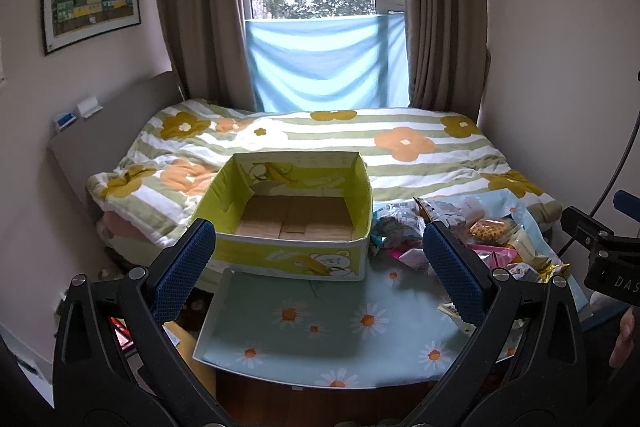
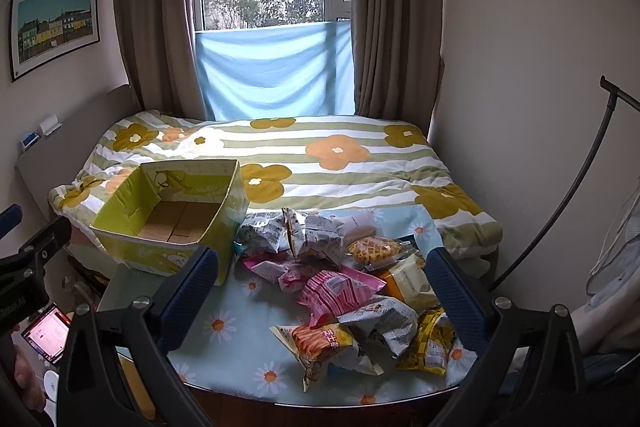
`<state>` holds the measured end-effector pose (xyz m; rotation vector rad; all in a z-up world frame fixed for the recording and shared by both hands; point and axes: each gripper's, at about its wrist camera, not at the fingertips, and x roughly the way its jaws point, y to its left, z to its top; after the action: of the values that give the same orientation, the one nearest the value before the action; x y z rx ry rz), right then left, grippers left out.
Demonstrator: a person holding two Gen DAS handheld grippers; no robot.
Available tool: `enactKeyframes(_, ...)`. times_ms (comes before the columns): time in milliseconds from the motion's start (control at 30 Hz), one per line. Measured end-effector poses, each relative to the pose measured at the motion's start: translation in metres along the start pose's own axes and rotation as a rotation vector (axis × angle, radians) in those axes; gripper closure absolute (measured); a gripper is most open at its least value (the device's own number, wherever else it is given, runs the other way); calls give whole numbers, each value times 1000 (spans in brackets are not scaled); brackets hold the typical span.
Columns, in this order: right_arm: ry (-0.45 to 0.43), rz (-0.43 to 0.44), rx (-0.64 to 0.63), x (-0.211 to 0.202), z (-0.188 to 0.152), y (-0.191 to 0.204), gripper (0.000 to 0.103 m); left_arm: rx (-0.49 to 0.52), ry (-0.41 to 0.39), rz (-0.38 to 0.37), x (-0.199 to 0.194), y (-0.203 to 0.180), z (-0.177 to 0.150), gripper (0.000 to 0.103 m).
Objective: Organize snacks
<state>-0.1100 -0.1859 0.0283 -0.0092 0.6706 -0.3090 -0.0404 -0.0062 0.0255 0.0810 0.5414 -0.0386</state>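
Both tongs hang spread wide and empty above the near edge of the tabletop (image 2: 240, 355), a round surface under a pale blue cloth printed with daisies. Left tongs (image 1: 318, 259) point straight at the open yellow-green cardboard box with a bear printed on its front (image 1: 296, 259), which stands on the far left part of the tabletop, close against the bed with the flower-striped quilt (image 1: 400, 147). Only its bare brown floor shows inside, so I judge that nothing has been sorted yet.

Right tongs (image 2: 320, 283) face the loose heap of crinkly snack packets (image 2: 340, 287) just right of the box. On top lies a pink striped packet (image 2: 336, 291); nearer the edge sit an orange-and-white packet (image 2: 324, 343) and a yellow foil packet (image 2: 430, 343).

This split likely suits the job: 1 pair is placed to pick from the heap, the other to steady or fill the box. Packets overlap, so a grab may drag a neighbour.
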Motion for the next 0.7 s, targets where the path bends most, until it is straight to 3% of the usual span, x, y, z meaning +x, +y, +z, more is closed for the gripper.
enactKeyframes(700,-11,-5,7,-5,-2,-8,0,7,-16,-40,-1,-7,0,0)
